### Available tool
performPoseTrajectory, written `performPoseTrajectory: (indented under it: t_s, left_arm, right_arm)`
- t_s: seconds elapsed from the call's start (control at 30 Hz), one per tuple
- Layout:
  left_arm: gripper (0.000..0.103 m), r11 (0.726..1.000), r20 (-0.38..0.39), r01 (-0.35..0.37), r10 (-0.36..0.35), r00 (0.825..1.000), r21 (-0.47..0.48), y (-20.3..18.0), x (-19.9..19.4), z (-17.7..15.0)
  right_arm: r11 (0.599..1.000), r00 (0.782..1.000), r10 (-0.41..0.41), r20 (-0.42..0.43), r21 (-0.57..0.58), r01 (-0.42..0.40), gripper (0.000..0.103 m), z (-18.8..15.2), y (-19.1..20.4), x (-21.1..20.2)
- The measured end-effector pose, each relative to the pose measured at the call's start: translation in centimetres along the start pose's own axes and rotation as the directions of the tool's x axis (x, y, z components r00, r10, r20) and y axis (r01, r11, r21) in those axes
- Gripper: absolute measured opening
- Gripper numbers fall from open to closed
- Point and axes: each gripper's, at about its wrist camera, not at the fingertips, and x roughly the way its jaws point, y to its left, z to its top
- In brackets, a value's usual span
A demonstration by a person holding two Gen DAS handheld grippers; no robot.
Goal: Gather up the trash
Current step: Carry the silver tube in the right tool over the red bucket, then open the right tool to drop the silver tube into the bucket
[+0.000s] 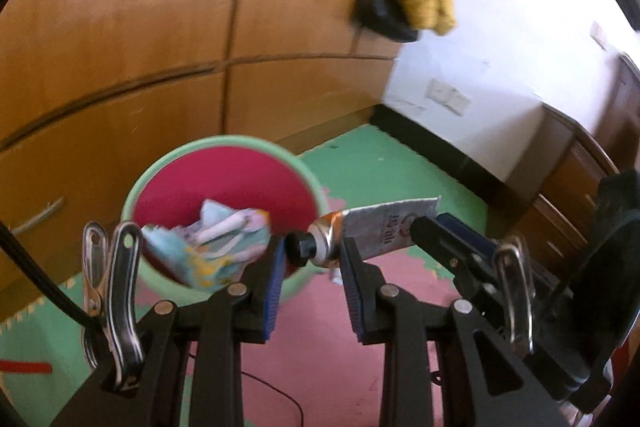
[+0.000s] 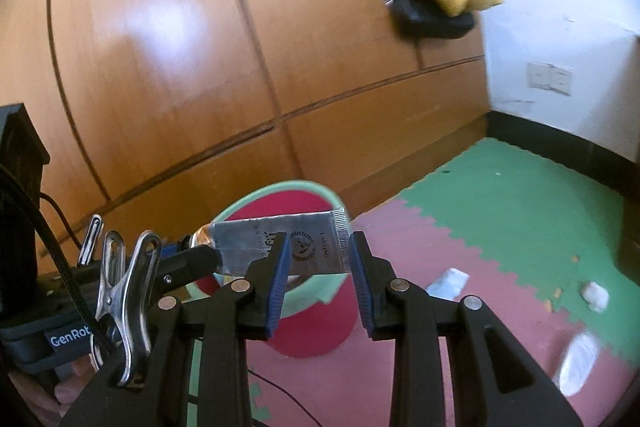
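Tube: crumpled silver metal tube [image 1: 384,231], held in the air across both grippers' tips.
Right gripper [image 2: 320,249]: narrowly parted, pinching the tube's crimped end.
Left gripper [image 1: 314,255]: narrow gap, black cap [image 1: 300,249] between its tips; grip unclear.

Floor: I see pink and green foam mats [image 2: 500,211].
On it: my red bin [image 2: 316,327], white scraps [image 2: 448,283], thin black cable [image 2: 288,395].
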Motion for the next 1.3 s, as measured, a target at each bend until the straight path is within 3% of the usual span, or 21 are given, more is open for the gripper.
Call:
performPoseTrajectory:
  t_s: [0.5, 0.6, 0.73, 0.9, 1.3]
  left_arm:
    - [0.029, 0.986, -0.097, -0.111, 0.099, 0.990, -0.125, 6.4, 6.1, -1.0]
    - [0.023, 0.985, -0.118, -0.114, 0.100, 0.988, -0.126, 6.7, 6.7, -1.2]
    - [0.023, 0.983, -0.132, -0.124, 0.106, 0.986, -0.138, 7.0, 7.2, -1.4]
    - [0.034, 0.981, -0.140, -0.149, 0.131, 0.981, -0.124, 6.7, 7.3, -1.3]
    - [0.037, 0.983, -0.118, -0.157, 0.145, 0.982, -0.096, 5.1, 6.0, -0.8]
  right_arm:
    - [0.997, 0.985, 0.021, -0.173, -0.075, -0.034, 0.032, -2.0, 2.6, 9.5]
    - [0.995, 0.978, 0.040, -0.204, -0.078, -0.057, 0.032, -2.2, 3.0, 10.7]
    - [0.995, 0.975, 0.050, -0.219, -0.078, -0.069, 0.032, -2.5, 3.5, 11.0]
    - [0.996, 0.975, 0.047, -0.218, -0.067, -0.063, 0.033, -2.5, 3.1, 10.6]
    - [0.997, 0.984, 0.046, -0.174, -0.047, -0.055, 0.046, -1.9, 2.6, 8.1]
